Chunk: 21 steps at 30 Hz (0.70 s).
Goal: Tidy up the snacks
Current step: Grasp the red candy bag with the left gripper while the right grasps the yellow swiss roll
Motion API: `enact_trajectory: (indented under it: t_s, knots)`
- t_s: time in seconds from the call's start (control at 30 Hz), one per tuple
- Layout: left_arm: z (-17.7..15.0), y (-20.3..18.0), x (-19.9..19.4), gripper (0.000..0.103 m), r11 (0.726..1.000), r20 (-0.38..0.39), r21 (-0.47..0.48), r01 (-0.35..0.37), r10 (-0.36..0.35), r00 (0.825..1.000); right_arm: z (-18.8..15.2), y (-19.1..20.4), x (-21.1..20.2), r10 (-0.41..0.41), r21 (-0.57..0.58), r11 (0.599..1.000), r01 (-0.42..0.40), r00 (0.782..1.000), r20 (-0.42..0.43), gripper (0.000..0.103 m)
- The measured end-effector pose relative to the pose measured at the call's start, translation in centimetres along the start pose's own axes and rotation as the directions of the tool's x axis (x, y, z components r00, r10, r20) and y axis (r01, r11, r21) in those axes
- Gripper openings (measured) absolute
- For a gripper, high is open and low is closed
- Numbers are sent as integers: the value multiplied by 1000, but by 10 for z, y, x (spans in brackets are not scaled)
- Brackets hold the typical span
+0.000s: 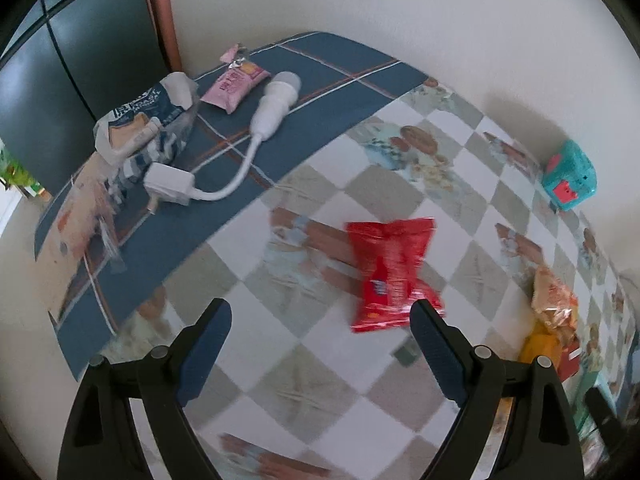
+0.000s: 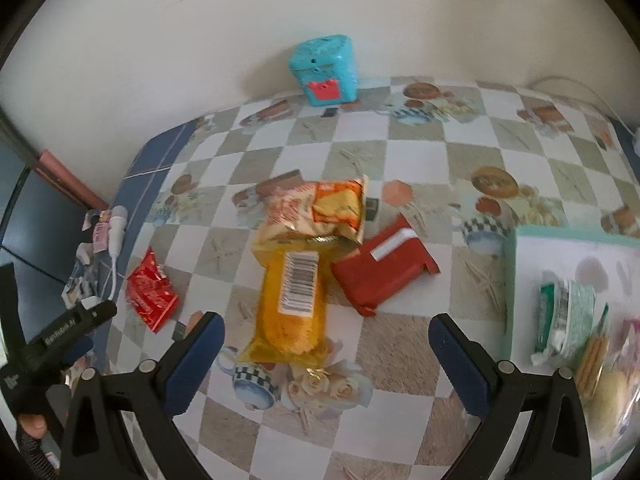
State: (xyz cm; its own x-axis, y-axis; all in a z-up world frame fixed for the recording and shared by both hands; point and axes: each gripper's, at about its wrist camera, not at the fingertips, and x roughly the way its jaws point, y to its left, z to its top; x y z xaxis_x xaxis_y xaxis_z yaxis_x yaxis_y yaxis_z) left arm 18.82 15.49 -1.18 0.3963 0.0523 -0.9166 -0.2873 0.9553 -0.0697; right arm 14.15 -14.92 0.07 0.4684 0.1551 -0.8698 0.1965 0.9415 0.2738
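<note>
- The left gripper (image 1: 320, 312) hangs over the checked tablecloth (image 1: 304, 360) with its jaws spread wide and nothing between them.
- A red snack packet (image 1: 390, 272) lies flat on the cloth just beyond the left gripper's right finger; the fingertip overlaps the packet's lower corner in this view, and whether it touches cannot be told.
- The right gripper (image 2: 326, 330) is also released, jaws wide apart and empty.
- Just ahead of it lies a long yellow snack pack (image 2: 294, 304) with a barcode label facing up, its near end reaching between the two fingertips without visible contact.
- A crumpled orange and yellow bag (image 2: 316, 212) lies across the far end of the yellow pack.
- A red box (image 2: 380, 276) with a white stripe sits just to the right of the yellow pack.
- A tray (image 2: 516, 288) with a mint green rim at the right edge holds several wrapped snacks.
- A pink packet (image 1: 236, 86), a torn blue and white bag (image 1: 148, 120) and a white corded device (image 1: 276, 100) rest on the blue end of the table.
- A turquoise box (image 2: 326, 68) stands against the wall.
</note>
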Motion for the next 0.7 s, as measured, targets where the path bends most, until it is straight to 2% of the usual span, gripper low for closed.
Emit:
enact_trajectory:
  t_s: [0.17, 0.27, 0.4, 0.53, 0.7]
  knots:
    - [27, 24, -5, 91, 996, 0, -4, 90, -90, 996, 21, 5, 3, 23, -10, 1000, -23, 999, -43, 103]
    - [39, 22, -6, 91, 993, -12, 35, 117, -116, 993, 40, 3, 5, 41, 11, 999, -41, 998, -53, 103]
    - [45, 13, 2, 91, 983, -60, 38, 177, -175, 983, 64, 3, 15, 18, 31, 999, -16, 998, -68, 103]
    - [44, -7, 23, 91, 990, -110, 52, 129, -123, 986, 74, 8, 38, 1, 27, 1000, 2, 994, -114, 103]
    - [39, -28, 45, 91, 985, -157, 71, 155, -142, 977, 72, 17, 72, -36, -9, 999, 35, 984, -176, 103]
